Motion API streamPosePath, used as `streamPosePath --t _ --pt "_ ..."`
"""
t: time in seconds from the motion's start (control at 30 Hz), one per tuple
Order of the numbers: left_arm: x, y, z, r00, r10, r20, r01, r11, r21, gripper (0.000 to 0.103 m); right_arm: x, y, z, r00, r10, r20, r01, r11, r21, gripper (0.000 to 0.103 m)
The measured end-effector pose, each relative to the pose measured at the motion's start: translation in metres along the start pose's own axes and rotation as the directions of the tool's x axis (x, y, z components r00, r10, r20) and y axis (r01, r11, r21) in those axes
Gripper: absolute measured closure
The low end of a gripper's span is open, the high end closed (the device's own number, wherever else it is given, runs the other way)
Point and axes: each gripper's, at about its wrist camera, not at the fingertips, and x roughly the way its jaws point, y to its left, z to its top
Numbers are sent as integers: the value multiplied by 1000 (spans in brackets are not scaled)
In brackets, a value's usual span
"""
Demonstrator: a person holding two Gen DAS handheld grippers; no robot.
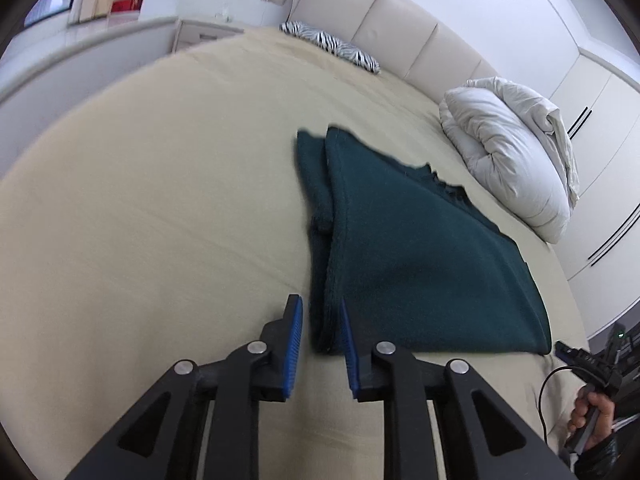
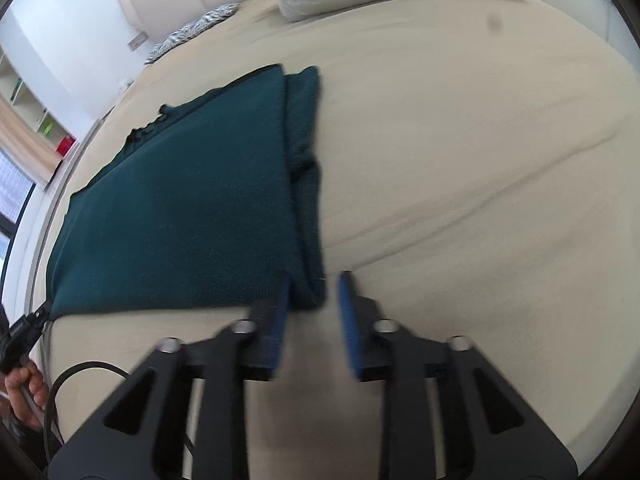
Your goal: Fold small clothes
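Folded dark green knit garment flat on beige bedsheet, near corners just ahead of left gripper and right gripper, jaws apart, clamping nothing.

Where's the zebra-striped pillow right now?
The zebra-striped pillow lies at the far end of the beige bed, against the cream padded headboard, beyond the folded dark green garment and left of the white duvet bundle.

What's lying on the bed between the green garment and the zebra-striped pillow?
Nothing: only bare beige sheet lies between the green garment and zebra-striped pillow, shown in the left wrist view.
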Motion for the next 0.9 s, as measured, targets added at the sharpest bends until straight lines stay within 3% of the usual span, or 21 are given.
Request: streamPosePath --t 0.1,0.17,0.27,0.33,0.47,0.5,0.53,0.57,0.63,0.7,0.8,0.83,0.9 --pt "-11 -16 16 998 7 62 -10 999 42 80 -26 4 12 995 -15 94 14 1000 9 68" --pt "-3 -36 31 997 -3 77 -4 996 93 77 -30 24 24 987 104 124 -105 994 -3 68" --pt "23 -75 52 995 -22 101 1 980 198 77 -7 74 42 960 270 79 -265 962 -70 68" --pt "50 -96 66 994 -15 105 -12 970 245 76 21 115 53 916 400 34 -395 913 -103 68" --pt "102 -108 80 995 51 84 -74 953 294 74 93 172 60 850 519 -86 -524 850 -54 68" --pt "116 -104 81 995 78 69 -95 951 295 74 105 177 59 859 503 -94 -508 860 -47 68" --pt "127 -96 80 994 93 50 -104 953 285 74 122 176 56 872 479 -104 -484 874 -30 69" --pt "134 -87 79 995 94 36 -100 958 270 75 129 171 53 867 491 -91 -494 869 -18 76" --pt "134 -68 77 999 24 35 -31 977 212 76 130 148 51 841 541 -26 -540 841 35 85" --pt "131 -58 79 999 6 35 -12 986 168 80 124 117 52 828 558 50 -560 824 90 85" --pt "128 -50 79 999 11 38 -16 990 137 81 116 66 61 849 508 144 -527 831 179 98" --pt "126 -48 78 999 15 40 -21 991 134 81 110 47 61 868 463 181 -494 841 219 98" --pt "123 -41 77 999 16 39 -21 993 114 81 101 13 62 875 417 246 -476 833 281 98"
